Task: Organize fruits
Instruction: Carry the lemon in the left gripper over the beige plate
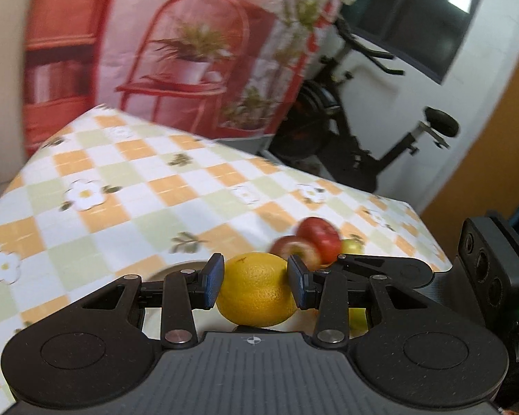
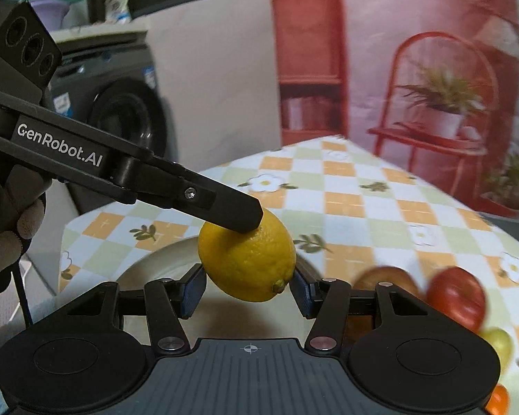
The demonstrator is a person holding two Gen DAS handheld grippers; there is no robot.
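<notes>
A yellow lemon [image 1: 256, 288] sits between the blue pads of my left gripper [image 1: 256, 282], which is shut on it above a pale plate [image 1: 171, 269]. In the right wrist view the same lemon [image 2: 247, 259] also lies between the pads of my right gripper [image 2: 247, 288], which touch its sides. The left gripper's finger [image 2: 225, 207] presses on the lemon's top there, over the plate [image 2: 155, 266]. Red apples [image 1: 316, 238] and a green fruit [image 1: 353, 246] lie just beyond; they also show at the right [image 2: 456, 297].
The table wears a checked orange, green and white flowered cloth [image 1: 138, 186]. An exercise bike [image 1: 356, 131] stands past its far edge. A washing machine [image 2: 121, 103] stands left of the table. A small orange fruit [image 2: 498, 399] lies at the lower right.
</notes>
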